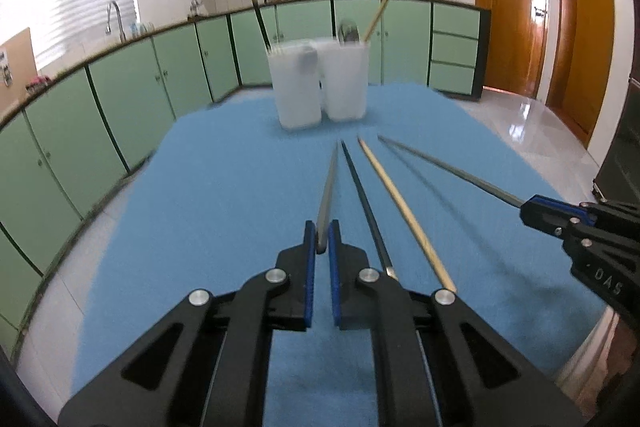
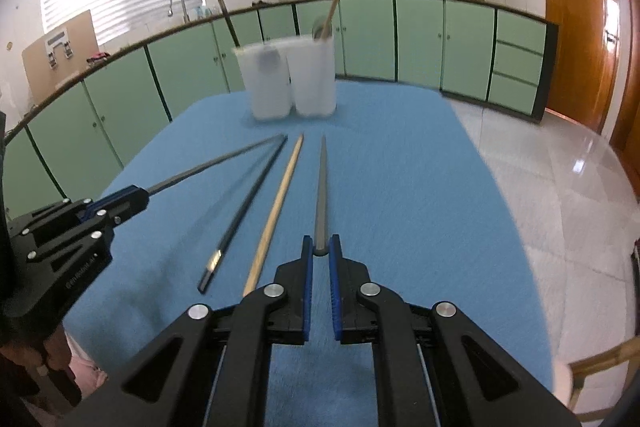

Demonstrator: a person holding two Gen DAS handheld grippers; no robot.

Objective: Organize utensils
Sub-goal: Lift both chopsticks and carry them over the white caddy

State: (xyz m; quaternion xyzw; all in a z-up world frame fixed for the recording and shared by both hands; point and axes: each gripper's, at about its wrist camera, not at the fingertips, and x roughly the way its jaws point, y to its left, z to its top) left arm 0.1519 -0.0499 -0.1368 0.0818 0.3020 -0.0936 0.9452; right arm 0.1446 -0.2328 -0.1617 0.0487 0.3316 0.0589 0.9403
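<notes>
Two frosted white cups stand at the far end of the blue table: the left cup [image 1: 298,85] [image 2: 268,83] holds a black chopstick, the right cup [image 1: 346,79] [image 2: 314,79] a wooden chopstick and a spoon. My left gripper [image 1: 322,237] [image 2: 132,197] is shut on the end of a grey metal chopstick [image 1: 329,187] [image 2: 216,163]. My right gripper [image 2: 321,245] [image 1: 528,209] is shut on a second grey metal chopstick [image 2: 321,187] [image 1: 448,167]. Between them on the cloth lie a black chopstick [image 1: 364,203] [image 2: 248,203] and a wooden chopstick [image 1: 404,211] [image 2: 276,207].
The blue cloth [image 1: 224,187] covers the table. Green cabinets [image 1: 132,95] and a counter with a sink curve around behind. Glossy tiled floor [image 2: 560,187] lies to the right, wooden doors [image 1: 512,7] beyond. A chair edge [image 2: 600,367] shows at lower right.
</notes>
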